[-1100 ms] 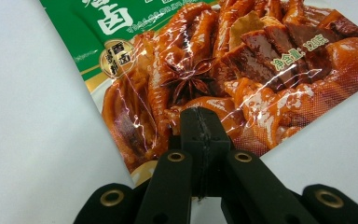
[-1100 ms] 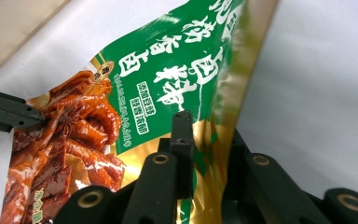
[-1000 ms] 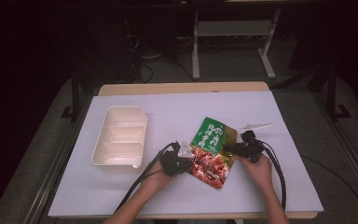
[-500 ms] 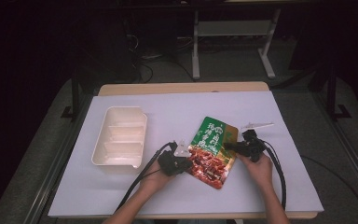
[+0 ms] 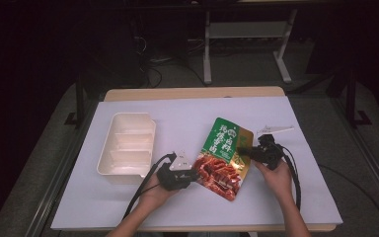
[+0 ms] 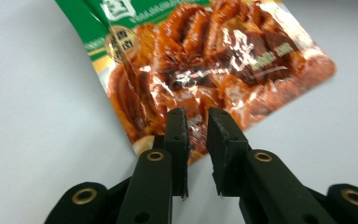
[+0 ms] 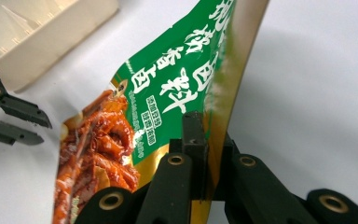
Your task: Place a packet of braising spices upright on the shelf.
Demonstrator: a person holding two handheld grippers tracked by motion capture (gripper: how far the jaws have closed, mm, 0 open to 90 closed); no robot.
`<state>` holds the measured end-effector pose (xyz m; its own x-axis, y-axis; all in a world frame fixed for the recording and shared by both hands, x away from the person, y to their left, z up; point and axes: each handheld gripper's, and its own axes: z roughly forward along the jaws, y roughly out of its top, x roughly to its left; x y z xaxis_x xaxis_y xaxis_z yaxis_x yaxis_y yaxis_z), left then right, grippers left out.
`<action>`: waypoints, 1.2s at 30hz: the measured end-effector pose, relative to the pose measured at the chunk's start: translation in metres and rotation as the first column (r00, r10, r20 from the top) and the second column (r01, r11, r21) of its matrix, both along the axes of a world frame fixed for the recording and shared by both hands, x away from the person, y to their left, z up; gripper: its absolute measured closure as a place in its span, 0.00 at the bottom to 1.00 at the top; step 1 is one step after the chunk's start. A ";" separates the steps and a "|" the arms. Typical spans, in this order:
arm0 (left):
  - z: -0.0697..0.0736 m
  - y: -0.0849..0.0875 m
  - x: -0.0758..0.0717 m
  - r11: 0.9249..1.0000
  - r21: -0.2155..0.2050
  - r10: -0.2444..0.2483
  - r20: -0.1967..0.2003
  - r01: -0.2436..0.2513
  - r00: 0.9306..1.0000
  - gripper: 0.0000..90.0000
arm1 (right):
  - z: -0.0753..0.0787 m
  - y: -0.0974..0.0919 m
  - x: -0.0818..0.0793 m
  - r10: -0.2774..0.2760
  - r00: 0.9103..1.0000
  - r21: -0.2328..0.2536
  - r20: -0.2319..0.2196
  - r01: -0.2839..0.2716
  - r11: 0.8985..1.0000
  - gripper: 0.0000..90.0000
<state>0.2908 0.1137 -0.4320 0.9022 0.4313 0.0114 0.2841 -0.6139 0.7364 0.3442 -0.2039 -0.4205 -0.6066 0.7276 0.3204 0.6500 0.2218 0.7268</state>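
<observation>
- Between the jaws of the right gripper (image 7: 205, 154) sat the gold right-hand edge of a foil food pouch (image 7: 168, 93); the jaws were clamped on it and held that side raised off the white table cover (image 5: 187, 113).
- Just above that grip, the pouch's green panel carried large white Chinese characters in a column, with smaller white print beside them; I could not read the small print.
- Below the green, a photo of glossy red-brown braised meat covered the pouch's lower half, with a small round gold seal at the boundary.
- Across the pouch from the right gripper, the left gripper (image 5: 190, 174) pointed at the lower left edge; its jaws had just been opening, stood narrowly apart, and the pouch (image 6: 205, 70) lay just ahead of the tips, not pressed.
- Well beyond the left gripper, away from the pouch, stood a cream tray (image 5: 109, 153) with several compartments.
</observation>
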 end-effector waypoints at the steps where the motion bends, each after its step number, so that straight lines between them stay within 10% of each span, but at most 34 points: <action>1: 0.000 0.001 -0.002 1.000 -0.016 0.002 0.001 -0.002 1.000 0.85 | 0.004 0.002 0.000 0.004 1.000 -0.006 0.009 -0.004 1.000 0.99; 36: 0.001 0.047 -0.056 0.993 -0.110 -0.035 0.039 0.040 0.999 0.47 | 0.093 0.052 -0.012 0.140 0.974 -0.071 0.176 -0.129 0.989 0.99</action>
